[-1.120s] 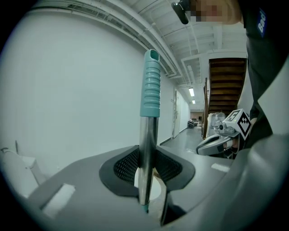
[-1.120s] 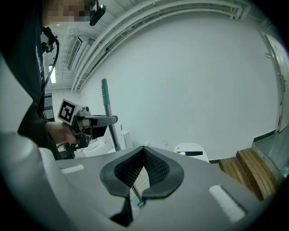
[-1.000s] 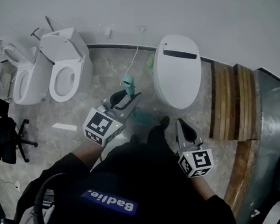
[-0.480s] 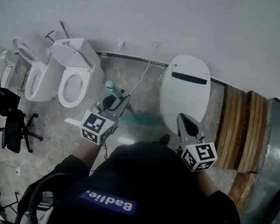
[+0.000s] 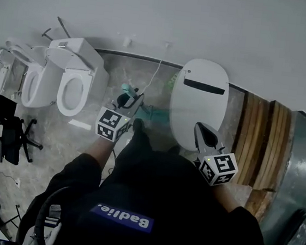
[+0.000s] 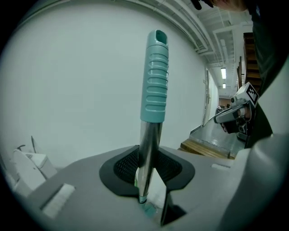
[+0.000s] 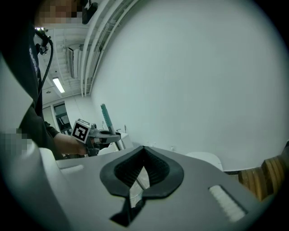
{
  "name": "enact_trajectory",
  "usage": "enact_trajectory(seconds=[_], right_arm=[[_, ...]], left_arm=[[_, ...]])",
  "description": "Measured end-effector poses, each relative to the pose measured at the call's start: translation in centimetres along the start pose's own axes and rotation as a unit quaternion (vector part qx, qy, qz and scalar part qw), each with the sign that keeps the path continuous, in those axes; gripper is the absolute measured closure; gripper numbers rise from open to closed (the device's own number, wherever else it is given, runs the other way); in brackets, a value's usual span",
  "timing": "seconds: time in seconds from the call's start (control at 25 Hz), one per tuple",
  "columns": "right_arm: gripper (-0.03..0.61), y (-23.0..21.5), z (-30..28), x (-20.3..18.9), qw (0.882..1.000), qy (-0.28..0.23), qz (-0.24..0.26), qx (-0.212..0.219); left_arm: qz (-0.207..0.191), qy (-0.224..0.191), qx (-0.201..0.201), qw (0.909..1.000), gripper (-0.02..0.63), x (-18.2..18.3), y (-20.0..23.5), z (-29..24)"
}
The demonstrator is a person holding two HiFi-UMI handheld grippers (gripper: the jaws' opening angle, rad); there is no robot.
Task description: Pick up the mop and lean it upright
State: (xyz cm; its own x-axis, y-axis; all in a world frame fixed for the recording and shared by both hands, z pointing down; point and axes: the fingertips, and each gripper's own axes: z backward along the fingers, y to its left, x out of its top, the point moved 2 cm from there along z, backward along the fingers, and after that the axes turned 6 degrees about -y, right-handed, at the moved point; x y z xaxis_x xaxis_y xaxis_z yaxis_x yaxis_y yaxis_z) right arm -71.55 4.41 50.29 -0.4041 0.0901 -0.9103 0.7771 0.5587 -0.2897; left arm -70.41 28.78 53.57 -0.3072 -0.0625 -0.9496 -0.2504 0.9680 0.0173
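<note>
Floor between open-seat toilet (image 5: 72, 85) and closed-lid toilet (image 5: 199, 102): mop (image 6: 148, 135) stands near upright, close to the wall. Judged light and rigid; chrome shaft slippery, ribbed teal grip (image 6: 156, 76) surer. Left gripper (image 6: 145, 162) clamps the shaft below that grip. Right gripper (image 7: 143, 155) closed, empty.

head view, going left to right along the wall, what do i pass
open toilets → mop handle → closed-lid toilet → wooden boards → metal ramp
</note>
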Motion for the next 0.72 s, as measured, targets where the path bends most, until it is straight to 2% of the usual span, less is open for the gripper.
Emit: enact_trajectory(seconds=[0.24,0.52,0.72], right_arm=[[0.574,-1.3,-2.1,1.6,0.997,-0.011,-0.015,-0.075],[0.574,0.7,-6.0,1.9,0.991,0.004,-0.016,-0.129],[0.574,1.2,-6.8,1.6,0.984,0.012,-0.028,-0.174]], left_arm=[[0.012,0.015,-0.061,0.9980,0.497,-1.6,3.0,-4.3],[0.021,0.036,-0.140,0.9893,0.497,-4.0,6.0,-8.8],[0.027,0.050,-0.165,0.9847,0.497,-4.7,8.0,-11.6]])
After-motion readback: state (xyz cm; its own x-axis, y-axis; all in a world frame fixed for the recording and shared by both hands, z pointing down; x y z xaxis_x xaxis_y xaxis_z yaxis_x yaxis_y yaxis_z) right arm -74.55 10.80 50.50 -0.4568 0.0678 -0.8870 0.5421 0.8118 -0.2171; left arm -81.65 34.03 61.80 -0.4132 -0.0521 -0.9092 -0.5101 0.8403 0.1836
